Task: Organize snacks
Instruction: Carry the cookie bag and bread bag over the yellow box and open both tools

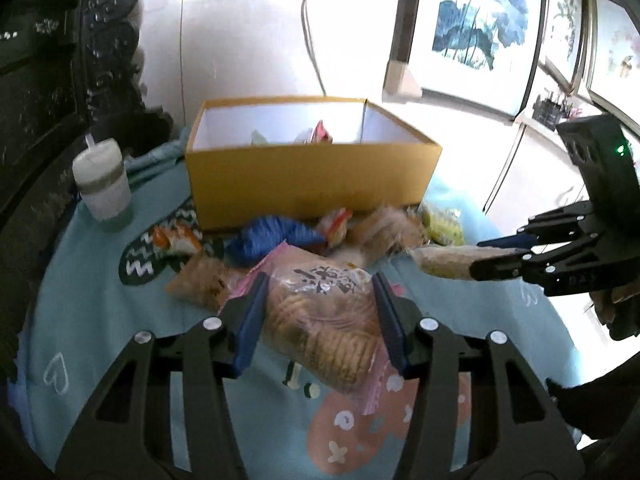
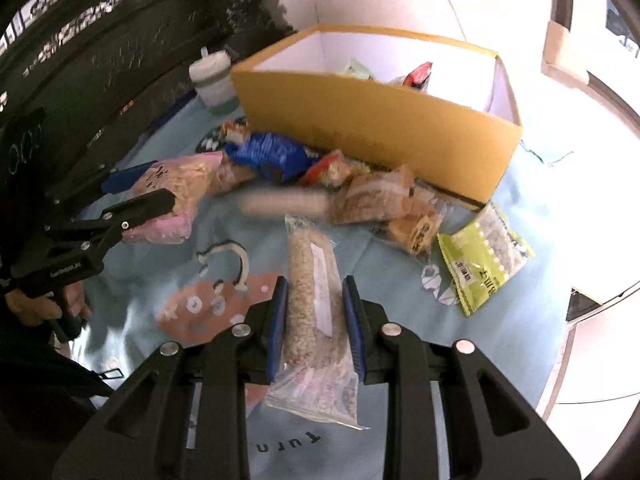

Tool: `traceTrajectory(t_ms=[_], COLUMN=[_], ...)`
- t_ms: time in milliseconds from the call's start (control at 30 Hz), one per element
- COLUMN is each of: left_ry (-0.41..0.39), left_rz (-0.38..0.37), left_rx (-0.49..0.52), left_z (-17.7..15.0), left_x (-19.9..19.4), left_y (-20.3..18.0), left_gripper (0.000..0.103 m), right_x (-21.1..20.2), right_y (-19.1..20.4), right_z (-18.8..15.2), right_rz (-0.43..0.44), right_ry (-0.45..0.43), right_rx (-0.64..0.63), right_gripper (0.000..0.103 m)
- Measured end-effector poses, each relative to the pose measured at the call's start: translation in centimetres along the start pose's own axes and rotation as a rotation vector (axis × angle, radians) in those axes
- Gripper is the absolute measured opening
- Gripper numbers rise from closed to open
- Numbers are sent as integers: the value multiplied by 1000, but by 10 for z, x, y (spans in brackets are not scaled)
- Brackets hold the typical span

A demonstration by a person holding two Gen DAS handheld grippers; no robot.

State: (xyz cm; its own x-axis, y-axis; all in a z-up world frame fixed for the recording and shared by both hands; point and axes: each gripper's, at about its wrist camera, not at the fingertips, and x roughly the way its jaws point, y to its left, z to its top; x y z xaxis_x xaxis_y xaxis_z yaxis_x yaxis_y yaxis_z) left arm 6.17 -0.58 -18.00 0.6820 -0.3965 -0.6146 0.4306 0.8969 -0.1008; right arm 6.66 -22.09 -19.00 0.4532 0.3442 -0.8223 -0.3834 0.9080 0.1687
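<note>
My left gripper (image 1: 320, 296) is shut on a clear bag of round biscuits (image 1: 324, 320) with a pink zip edge, held above the cloth; it also shows in the right wrist view (image 2: 176, 184). My right gripper (image 2: 314, 292) is shut on a long clear bag of pale grain snack (image 2: 312, 304), seen from the left wrist view (image 1: 444, 262) at the right. A yellow cardboard box (image 1: 304, 176) with white inner walls stands behind, open, with a few packets inside. Loose snacks lie before it: a blue packet (image 1: 268, 240), an orange packet (image 1: 176, 238), brown packets (image 2: 376, 196) and a green packet (image 2: 480, 256).
A light blue patterned cloth (image 1: 80, 320) covers the round table. A white lidded cup (image 1: 102, 180) stands left of the box. Dark carved furniture (image 1: 48, 80) is at the left. Framed pictures (image 1: 472, 28) lean on the wall at the right.
</note>
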Motion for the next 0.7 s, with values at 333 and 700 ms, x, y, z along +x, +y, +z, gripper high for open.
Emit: traceTrajectory(t_ms=[333,700], left_ry=[-104,-231], left_rz=[-16,34], left_rx=[26,14], left_z=[39,146], left_x=[-24,-24], left_y=[-3,0], left_gripper=[52,52], right_x=[-47,-121], right_y=[-10,-34], right_z=[35,135], right_rz=[52,0], right_ry=[-127,-320], right_rx=[64,66], right_gripper=[28,28])
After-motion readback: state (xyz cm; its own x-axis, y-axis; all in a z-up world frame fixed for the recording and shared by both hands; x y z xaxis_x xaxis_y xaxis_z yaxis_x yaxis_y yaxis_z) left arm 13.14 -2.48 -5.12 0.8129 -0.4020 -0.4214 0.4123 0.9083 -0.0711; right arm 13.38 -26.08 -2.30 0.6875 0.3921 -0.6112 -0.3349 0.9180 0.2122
